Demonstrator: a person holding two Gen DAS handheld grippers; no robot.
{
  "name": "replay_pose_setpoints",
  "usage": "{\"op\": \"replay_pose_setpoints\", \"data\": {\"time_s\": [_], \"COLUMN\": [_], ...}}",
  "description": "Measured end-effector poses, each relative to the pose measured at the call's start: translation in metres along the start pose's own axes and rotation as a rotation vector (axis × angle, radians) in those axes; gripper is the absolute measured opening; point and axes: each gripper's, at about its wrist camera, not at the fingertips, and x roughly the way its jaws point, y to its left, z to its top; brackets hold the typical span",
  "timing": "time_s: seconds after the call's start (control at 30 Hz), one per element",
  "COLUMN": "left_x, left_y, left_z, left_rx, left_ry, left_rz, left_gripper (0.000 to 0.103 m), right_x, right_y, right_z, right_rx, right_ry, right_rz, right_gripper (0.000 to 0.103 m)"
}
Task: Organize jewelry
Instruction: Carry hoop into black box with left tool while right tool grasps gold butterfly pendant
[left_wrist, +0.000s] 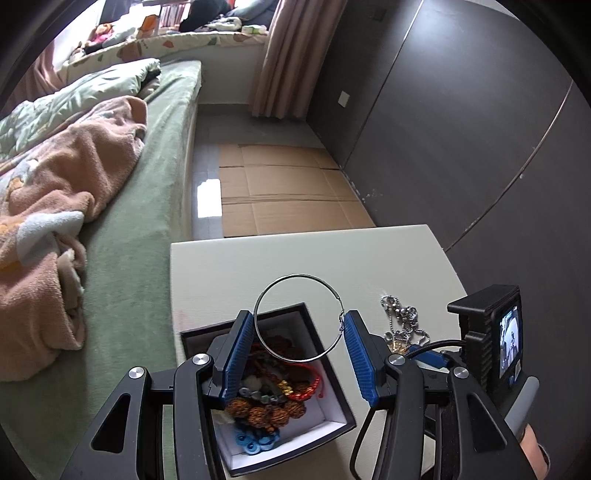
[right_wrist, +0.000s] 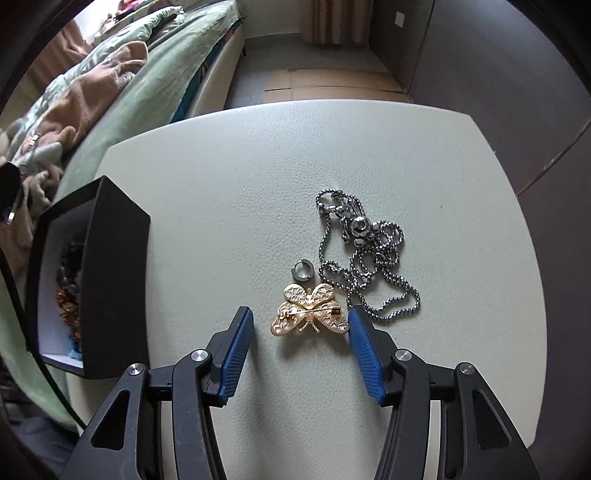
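My left gripper (left_wrist: 299, 315) is shut on a thin silver hoop (left_wrist: 299, 275), both blue pads touching its sides. It hangs over an open black box (left_wrist: 280, 308) that holds several bead bracelets (left_wrist: 269, 406). In the right wrist view my right gripper (right_wrist: 300, 314) points down at the table and stands open around a gold butterfly brooch (right_wrist: 310, 310), which lies pin side up. The right finger is close to the wing's edge, the left finger well clear. A small grey ring (right_wrist: 303, 268) and a silver chain necklace (right_wrist: 369, 258) lie just beyond the brooch. The box (right_wrist: 114, 280) stands at the left.
Everything sits on a small cream table (right_wrist: 258, 166) beside a bed with a green cover (right_wrist: 147, 74) and blankets. Flattened cardboard (left_wrist: 288, 188) lies on the floor beyond it. A dark wall runs along the right. The right gripper's camera body (left_wrist: 495, 332) shows beside the chain.
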Motion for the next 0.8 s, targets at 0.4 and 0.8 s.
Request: {"op": "replay_pose_setpoints", "data": {"time_s": [0.4,0.8], "left_x": [0.005,-0.017], "left_y": [0.022,0.046], "left_z": [-0.009,-0.011], "left_rx": [-0.073,-0.168], "left_ry": [0.112,0.067], "left_rz": [0.009,0.032], "left_gripper": [0.053,0.074], "right_x": [-0.034,-0.08], "right_y": [-0.006,0.014], "right_z": [-0.005,-0.001], "right_rx": [-0.007,0.02], "right_ry": [-0.08,-0.255], "right_rz": [0.086,0.335], "right_gripper": [0.043,0.043]}}
